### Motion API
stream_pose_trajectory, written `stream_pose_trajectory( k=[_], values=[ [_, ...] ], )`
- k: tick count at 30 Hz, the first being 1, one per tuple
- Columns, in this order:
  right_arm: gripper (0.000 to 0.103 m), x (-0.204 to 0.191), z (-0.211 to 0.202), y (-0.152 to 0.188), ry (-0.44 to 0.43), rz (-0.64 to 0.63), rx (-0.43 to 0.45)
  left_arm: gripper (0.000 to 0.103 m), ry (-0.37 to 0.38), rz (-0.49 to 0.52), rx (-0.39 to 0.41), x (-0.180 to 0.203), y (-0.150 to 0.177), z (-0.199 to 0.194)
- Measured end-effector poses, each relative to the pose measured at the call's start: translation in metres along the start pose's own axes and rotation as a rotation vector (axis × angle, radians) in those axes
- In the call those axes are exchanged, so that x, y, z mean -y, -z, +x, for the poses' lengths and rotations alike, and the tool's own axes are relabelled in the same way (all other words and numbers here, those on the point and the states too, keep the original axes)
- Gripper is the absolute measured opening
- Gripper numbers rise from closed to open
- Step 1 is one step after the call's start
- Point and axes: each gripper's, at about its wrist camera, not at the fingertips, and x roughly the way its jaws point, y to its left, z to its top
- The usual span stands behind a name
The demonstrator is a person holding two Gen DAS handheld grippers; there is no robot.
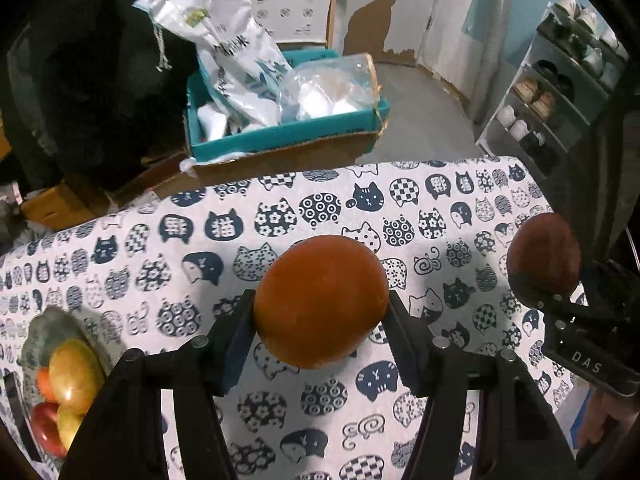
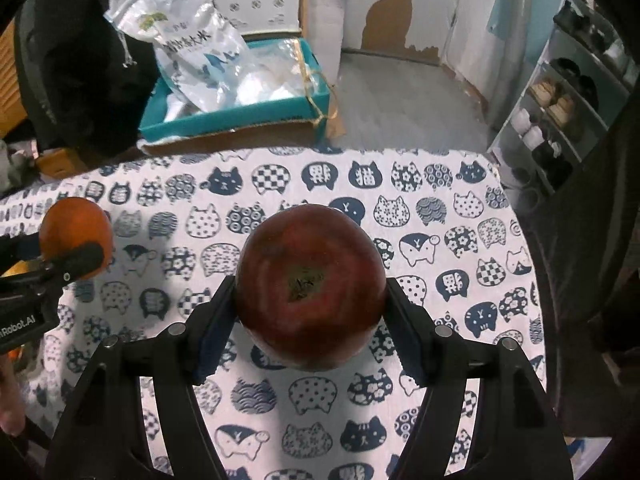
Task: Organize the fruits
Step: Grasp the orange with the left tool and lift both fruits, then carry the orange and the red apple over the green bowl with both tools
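Note:
My left gripper [image 1: 322, 308] is shut on an orange fruit [image 1: 320, 300], held above the cat-print tablecloth [image 1: 160, 264]. My right gripper [image 2: 310, 300] is shut on a dark red apple [image 2: 310, 280] with its stem end facing the camera, also lifted off the cloth. Each view catches the other gripper at its edge: the red apple [image 1: 544, 258] at the right of the left wrist view, the orange fruit [image 2: 76, 236] at the left of the right wrist view. A green plate [image 1: 52, 324] with yellow, orange and red fruits [image 1: 74, 376] sits at the table's left edge.
Beyond the table's far edge a teal box [image 1: 288, 136] holds white bags [image 1: 224, 52]. A shoe rack [image 1: 560, 92] stands at the right. Dark bags [image 1: 80, 80] fill the left background. A hand [image 2: 10, 400] shows at the left edge.

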Motion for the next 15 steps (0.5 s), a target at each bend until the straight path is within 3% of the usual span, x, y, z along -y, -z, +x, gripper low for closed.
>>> stream_pose_trajectory(
  k=[15],
  values=[
    [0.071,-0.038,-0.067,0.003,-0.053,-0.053,0.083,0.063,-0.011,-0.003,0.088,-0.014,0.022,-0.077]
  ],
)
